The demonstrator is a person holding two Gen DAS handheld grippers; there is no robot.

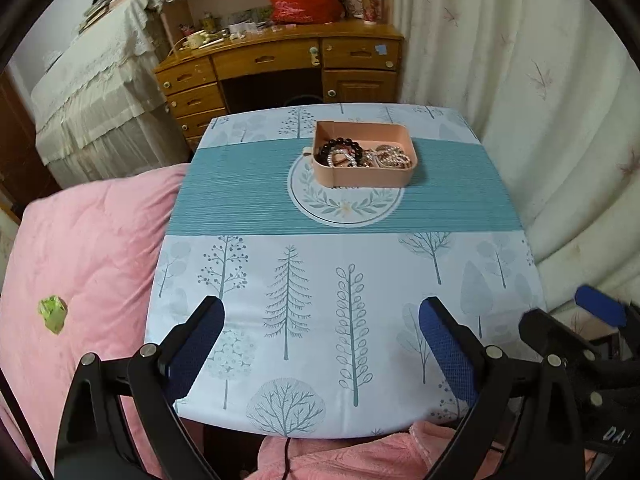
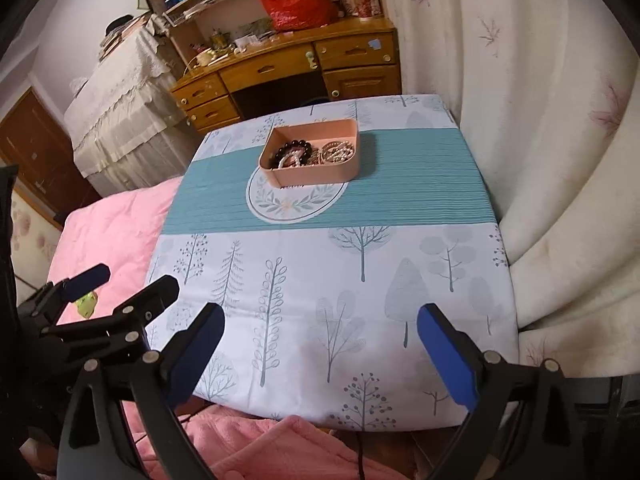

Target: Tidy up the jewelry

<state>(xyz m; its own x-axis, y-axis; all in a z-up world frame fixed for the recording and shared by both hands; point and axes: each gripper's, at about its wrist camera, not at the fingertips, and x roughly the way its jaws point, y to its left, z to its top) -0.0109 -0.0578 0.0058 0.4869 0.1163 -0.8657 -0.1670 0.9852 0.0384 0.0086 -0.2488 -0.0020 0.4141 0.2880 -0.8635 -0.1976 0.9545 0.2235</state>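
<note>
A pink rectangular box (image 1: 362, 176) stands on the far middle of the small table (image 1: 320, 280), on a white round print. Inside lie a dark bead bracelet (image 1: 340, 146) and several pearl and metal pieces (image 1: 390, 158). It also shows in the right wrist view (image 2: 316, 174) with the dark bracelet (image 2: 294, 148) inside. My left gripper (image 1: 322, 312) is open and empty over the table's near edge. My right gripper (image 2: 320, 320) is open and empty, also near the front edge. Each gripper shows in the other's view: the right (image 1: 560, 312), the left (image 2: 132, 282).
A pink quilt (image 1: 80, 260) with a small green scrap (image 1: 53, 313) lies left of the table. A cream curtain (image 1: 540, 100) hangs along the right. A wooden desk (image 1: 280, 64) with a red bag (image 1: 304, 0) stands behind the table.
</note>
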